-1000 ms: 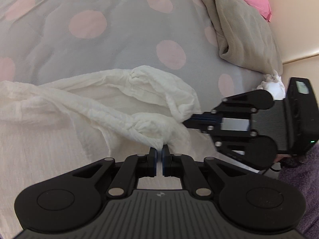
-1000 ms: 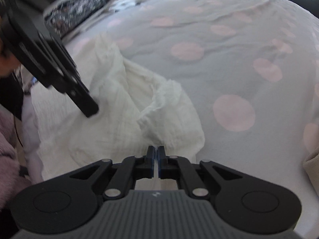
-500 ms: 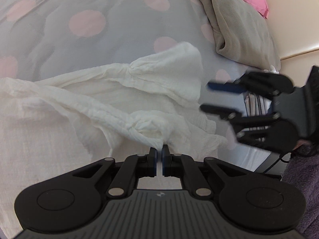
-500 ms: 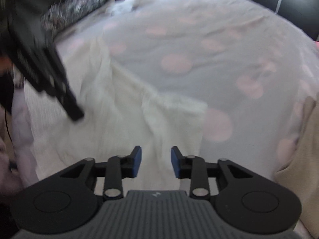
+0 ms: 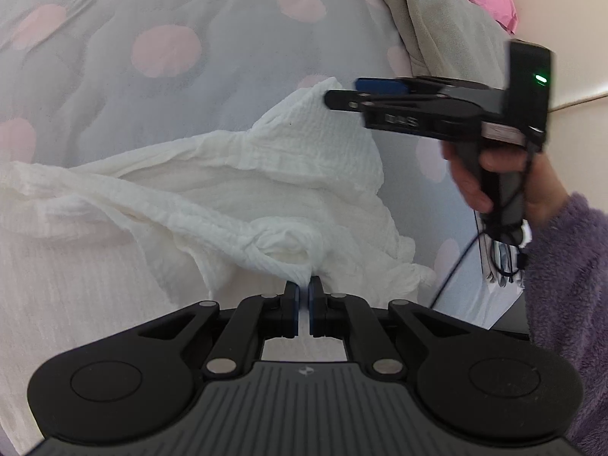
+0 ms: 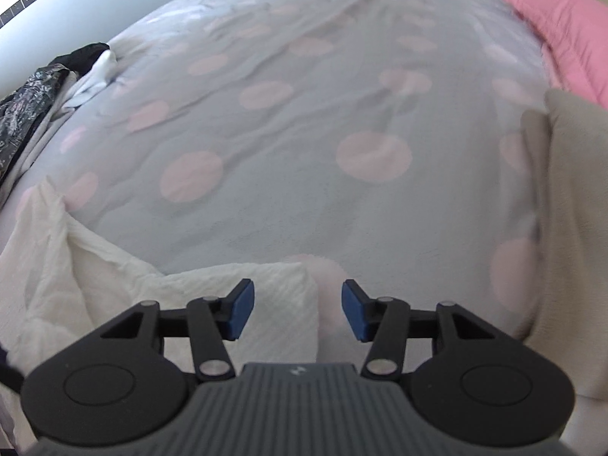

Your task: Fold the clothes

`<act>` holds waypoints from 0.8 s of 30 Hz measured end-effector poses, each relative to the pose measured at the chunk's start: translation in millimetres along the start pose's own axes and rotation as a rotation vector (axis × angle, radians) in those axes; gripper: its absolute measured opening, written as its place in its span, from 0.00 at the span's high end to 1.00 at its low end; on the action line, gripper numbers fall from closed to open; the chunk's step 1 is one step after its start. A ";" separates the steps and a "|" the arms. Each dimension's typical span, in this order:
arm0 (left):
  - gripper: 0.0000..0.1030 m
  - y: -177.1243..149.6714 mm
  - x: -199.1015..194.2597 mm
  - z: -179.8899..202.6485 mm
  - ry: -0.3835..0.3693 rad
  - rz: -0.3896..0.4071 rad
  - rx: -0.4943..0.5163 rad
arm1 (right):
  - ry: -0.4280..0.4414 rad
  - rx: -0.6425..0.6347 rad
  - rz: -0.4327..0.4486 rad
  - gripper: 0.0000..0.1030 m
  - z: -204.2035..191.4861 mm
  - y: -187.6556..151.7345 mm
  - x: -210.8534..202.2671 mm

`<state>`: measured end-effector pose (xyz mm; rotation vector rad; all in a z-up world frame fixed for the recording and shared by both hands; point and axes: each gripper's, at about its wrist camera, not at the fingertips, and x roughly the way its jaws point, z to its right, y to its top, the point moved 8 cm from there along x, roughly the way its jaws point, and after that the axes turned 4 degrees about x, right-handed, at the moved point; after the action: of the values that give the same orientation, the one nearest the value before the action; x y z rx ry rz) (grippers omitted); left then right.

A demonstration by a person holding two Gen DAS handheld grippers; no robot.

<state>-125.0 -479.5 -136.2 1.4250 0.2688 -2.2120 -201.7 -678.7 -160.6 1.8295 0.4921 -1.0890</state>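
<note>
The left gripper (image 5: 303, 296) is pinching a bunched fold of the white garment (image 5: 266, 186), its blue pads pressed together on the cloth. The garment is lying crumpled on the grey bedspread (image 5: 171, 87) with pink dots. The right gripper (image 6: 297, 309) is hovering with its jaws spread wide over the garment's far corner, holding nothing. Beyond the garment, a folded beige cloth (image 5: 440, 22) is resting beside a pink pillow (image 6: 562, 26).
</note>
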 end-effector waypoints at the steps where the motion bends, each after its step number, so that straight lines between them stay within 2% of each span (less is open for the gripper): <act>1: 0.98 0.3 0.3 0.6 -0.001 0.000 0.002 | 0.010 0.030 -0.008 0.67 1.7 -0.4 7.1; 2: 0.98 -0.1 0.4 0.7 -0.003 0.000 0.003 | 0.038 0.074 -0.012 0.77 1.5 -1.8 13.1; 3: 0.98 -0.5 0.1 0.7 -0.006 0.001 0.004 | 0.052 0.063 0.002 0.93 -1.5 -1.5 6.5; 8: 0.98 -4.9 -5.9 0.1 -0.024 0.007 0.002 | 0.119 0.006 0.076 0.95 -17.2 -0.3 -26.8; 15: 0.98 -9.6 -18.6 0.6 -0.041 0.027 0.001 | 0.232 -0.307 0.034 0.95 -79.2 -34.7 -71.3; 18: 0.98 -9.1 -24.0 3.0 -0.046 0.037 0.002 | 0.309 -0.364 -0.041 0.96 -99.2 -56.9 -63.6; 21: 0.98 -8.6 -29.9 7.2 -0.052 0.046 0.016 | 0.287 -0.388 -0.119 0.97 -103.7 -74.0 -41.6; 24: 0.98 -6.8 -35.7 12.3 -0.058 0.054 0.032 | 0.286 -0.348 -0.170 0.98 -96.6 -85.2 -21.9</act>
<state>-126.3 -468.2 -99.5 1.3666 0.1740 -2.2190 -227.5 -550.8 -167.5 1.6577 0.9591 -0.7914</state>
